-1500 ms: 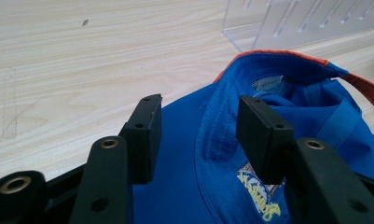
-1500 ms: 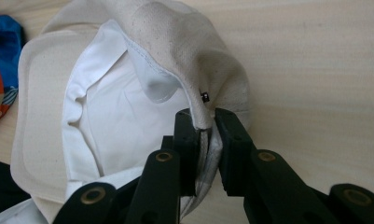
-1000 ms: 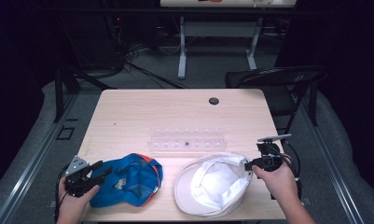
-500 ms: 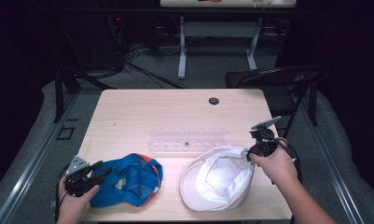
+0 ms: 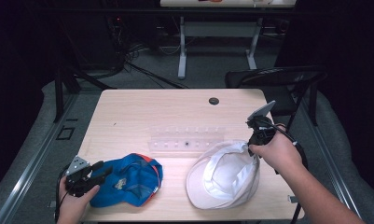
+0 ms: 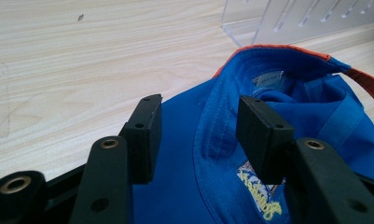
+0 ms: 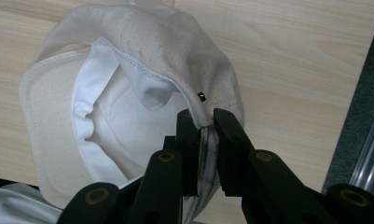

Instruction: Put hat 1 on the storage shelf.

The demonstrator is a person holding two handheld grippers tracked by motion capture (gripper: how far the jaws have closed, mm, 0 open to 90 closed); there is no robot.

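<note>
The right gripper (image 5: 251,140) is pinching the white cap (image 5: 224,175) by its rim just in front of the clear rack (image 5: 184,140), lifting begun, while the spread-jawed left gripper (image 5: 97,171) is hovering at the untouched blue cap (image 5: 128,179) nearby.

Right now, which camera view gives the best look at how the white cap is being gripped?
The right gripper view: the right gripper has its jaws pinching the white cap by its edge. The high view shows the whole cap tilted up at that side. The left gripper view faces the blue cap.
</note>
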